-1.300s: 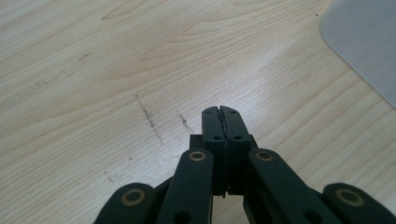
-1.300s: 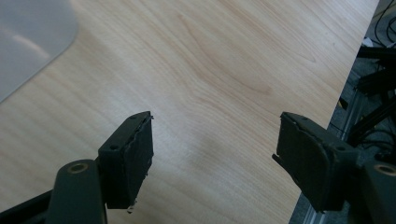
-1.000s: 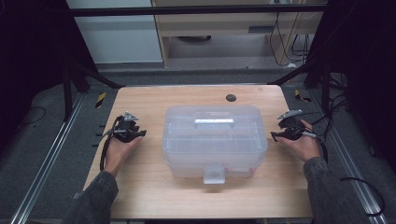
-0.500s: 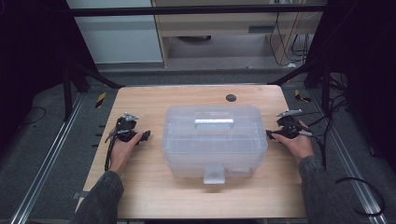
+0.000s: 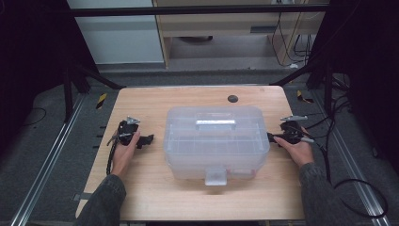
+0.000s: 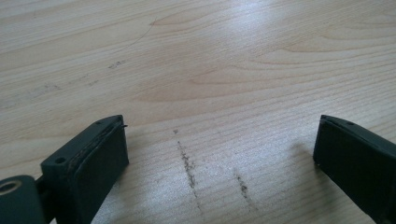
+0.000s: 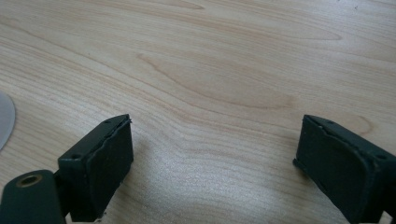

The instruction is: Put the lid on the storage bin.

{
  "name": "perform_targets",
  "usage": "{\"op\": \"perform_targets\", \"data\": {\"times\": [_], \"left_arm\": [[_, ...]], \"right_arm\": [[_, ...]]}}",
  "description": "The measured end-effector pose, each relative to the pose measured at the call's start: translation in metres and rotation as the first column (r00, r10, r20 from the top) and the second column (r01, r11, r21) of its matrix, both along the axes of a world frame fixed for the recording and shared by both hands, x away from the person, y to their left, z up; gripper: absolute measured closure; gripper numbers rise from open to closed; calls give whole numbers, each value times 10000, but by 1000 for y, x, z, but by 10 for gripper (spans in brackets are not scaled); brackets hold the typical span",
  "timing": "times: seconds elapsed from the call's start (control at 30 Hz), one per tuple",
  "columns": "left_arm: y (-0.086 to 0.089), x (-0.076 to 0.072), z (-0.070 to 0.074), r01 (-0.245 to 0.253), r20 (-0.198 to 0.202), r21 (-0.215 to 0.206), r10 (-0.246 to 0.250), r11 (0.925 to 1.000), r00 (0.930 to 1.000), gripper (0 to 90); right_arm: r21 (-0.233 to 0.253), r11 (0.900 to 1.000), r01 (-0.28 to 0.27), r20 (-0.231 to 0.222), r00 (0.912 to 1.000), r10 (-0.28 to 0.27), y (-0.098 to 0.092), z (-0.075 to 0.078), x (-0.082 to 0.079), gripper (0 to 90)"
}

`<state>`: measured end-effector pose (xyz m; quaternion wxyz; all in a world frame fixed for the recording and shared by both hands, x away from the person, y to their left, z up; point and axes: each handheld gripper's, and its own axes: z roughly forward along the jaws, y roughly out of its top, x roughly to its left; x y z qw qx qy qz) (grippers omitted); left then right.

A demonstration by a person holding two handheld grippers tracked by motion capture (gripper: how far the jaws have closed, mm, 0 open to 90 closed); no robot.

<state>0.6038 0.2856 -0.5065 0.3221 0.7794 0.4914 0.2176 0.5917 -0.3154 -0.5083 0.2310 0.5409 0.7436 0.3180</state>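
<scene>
the left gripper [image 5: 145,140] sat at the box's [image 5: 215,141] nine o'clock and the right gripper [image 5: 272,137] at its three, both spread wide over bare table [image 5: 155,197]. it looked like an approach; next probably called for closing in on the box's sides.

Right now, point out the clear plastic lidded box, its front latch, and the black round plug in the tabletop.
clear plastic lidded box [image 5: 214,141], high view, lid top
front latch [image 5: 215,177], high view, tab centre
black round plug [image 5: 232,99], high view, its centre
</scene>
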Motion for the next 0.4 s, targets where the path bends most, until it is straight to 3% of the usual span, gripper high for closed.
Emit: {"op": "perform_targets", "data": {"times": [0.2,0.4], "left_arm": [[-1,-1,0,-131,-19,6,131,9999,9999,7],[-3,-8,-1,-703,-86,-12,702,9975,9975,0]], "right_arm": [[59,9977,674,118,9977,-675,4,-3,-4,53],[-14,9859,1675,28,9859,-1675,13,-3,-10,5]]}}
